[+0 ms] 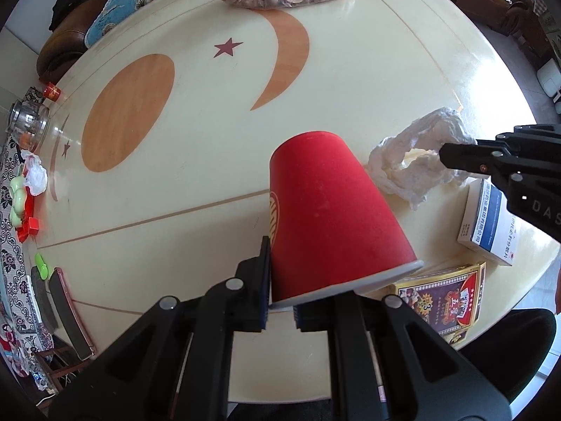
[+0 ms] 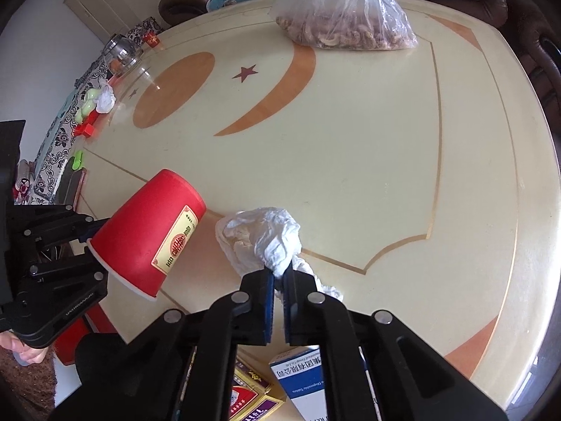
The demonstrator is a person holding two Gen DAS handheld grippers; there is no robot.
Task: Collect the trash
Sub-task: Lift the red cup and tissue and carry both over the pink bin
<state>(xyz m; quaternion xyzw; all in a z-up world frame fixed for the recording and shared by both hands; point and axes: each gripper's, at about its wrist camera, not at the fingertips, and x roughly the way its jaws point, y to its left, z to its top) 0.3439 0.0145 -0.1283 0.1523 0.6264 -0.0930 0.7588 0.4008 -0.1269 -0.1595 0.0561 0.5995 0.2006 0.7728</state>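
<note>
A red paper cup (image 1: 326,217) is held tilted, base away from me, above the cream table (image 1: 196,161). My left gripper (image 1: 280,298) is shut on the cup's white rim. In the right wrist view the cup (image 2: 147,231) shows a yellow label, with the left gripper (image 2: 87,245) at its rim. A crumpled white tissue (image 2: 263,235) lies near the table's front. My right gripper (image 2: 278,280) is shut on one end of the tissue. In the left wrist view the tissue (image 1: 417,161) lies right of the cup, with the right gripper (image 1: 452,156) on it.
A clear bag of nuts (image 2: 343,24) sits at the table's far side. A blue-white medicine box (image 1: 487,224) and a playing-card box (image 1: 445,298) lie at the near right edge. A glass jar (image 1: 29,122), a white wad (image 1: 35,172) and small toys sit at the left edge.
</note>
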